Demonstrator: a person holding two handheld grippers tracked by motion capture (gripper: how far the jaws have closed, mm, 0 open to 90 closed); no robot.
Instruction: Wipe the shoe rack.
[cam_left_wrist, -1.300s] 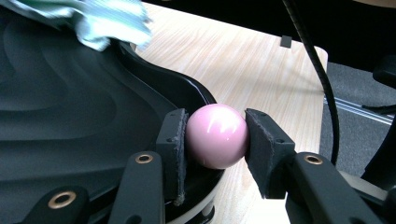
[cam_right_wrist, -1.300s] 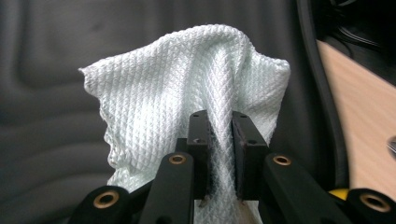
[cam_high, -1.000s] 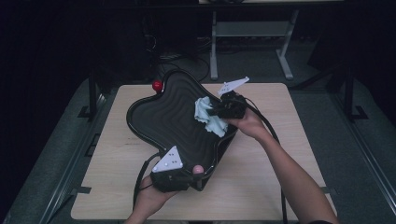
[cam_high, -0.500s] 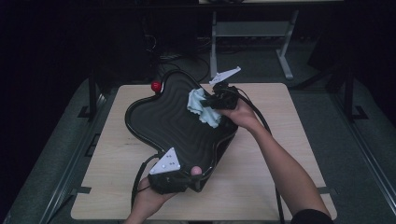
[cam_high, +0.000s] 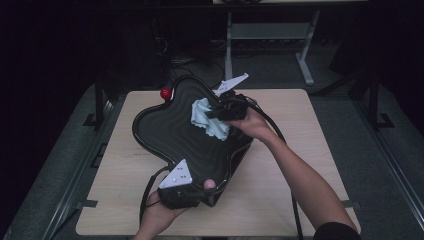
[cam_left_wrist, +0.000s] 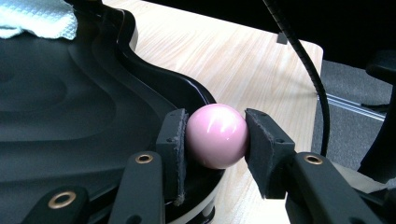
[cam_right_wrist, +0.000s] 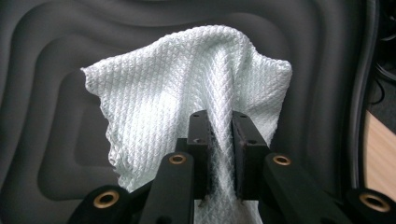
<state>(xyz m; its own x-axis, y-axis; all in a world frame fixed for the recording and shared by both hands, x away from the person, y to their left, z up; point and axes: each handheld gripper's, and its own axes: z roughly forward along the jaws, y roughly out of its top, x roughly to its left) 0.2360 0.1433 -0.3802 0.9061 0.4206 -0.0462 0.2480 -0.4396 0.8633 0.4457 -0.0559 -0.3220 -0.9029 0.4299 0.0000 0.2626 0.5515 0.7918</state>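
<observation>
Right gripper (cam_right_wrist: 219, 135) pinches a white cloth (cam_right_wrist: 187, 88) over the black tray (cam_high: 165, 130). Left gripper (cam_left_wrist: 215, 140) clamps a pink ball (cam_left_wrist: 217, 135) at the tray's rim, on the desk (cam_high: 300, 175).

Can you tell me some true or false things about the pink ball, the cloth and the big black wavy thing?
1. The left gripper has its jaws shut on the shiny pink ball. True.
2. The right gripper holds a red sponge. False: its jaws pinch a pale waffle-weave cloth.
3. The cloth is against the black wavy-ridged tray. True.
4. The tray sits on the dark floor. False: it lies on the light wooden table.
5. A small red ball shows at the tray's far edge. True.
6. The pink ball is in the middle of the tray. False: it is at the tray's near rim, by the person's left hand.
</observation>
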